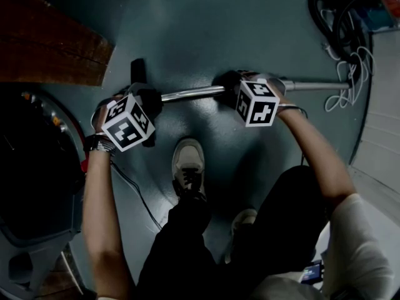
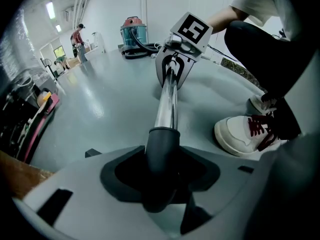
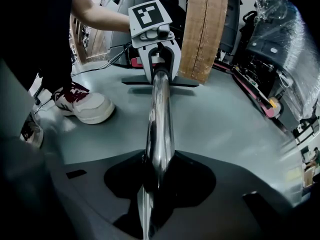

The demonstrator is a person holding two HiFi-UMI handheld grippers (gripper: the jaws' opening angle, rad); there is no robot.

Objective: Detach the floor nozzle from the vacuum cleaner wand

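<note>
The chrome wand (image 1: 194, 93) lies level on the grey floor and runs right toward its hose end (image 1: 319, 85). My left gripper (image 1: 147, 100) is shut on the black nozzle neck (image 2: 162, 146) where it sleeves over the wand (image 2: 166, 101). The flat black floor nozzle (image 3: 155, 82) lies just beyond it, partly hidden in the head view (image 1: 137, 70). My right gripper (image 1: 230, 93) is shut on the wand (image 3: 159, 119) further along, facing the left gripper (image 3: 156, 49). The right gripper (image 2: 175, 66) shows from the left gripper view, astride the tube.
The person's shoes (image 1: 189, 164) stand just below the wand. A wooden board (image 1: 50, 49) and a dark machine (image 1: 31, 167) are at the left. The vacuum canister (image 2: 134, 31), its hose (image 1: 340, 17) and white cable (image 1: 350, 74) lie at the right. A person (image 2: 77, 36) stands far off.
</note>
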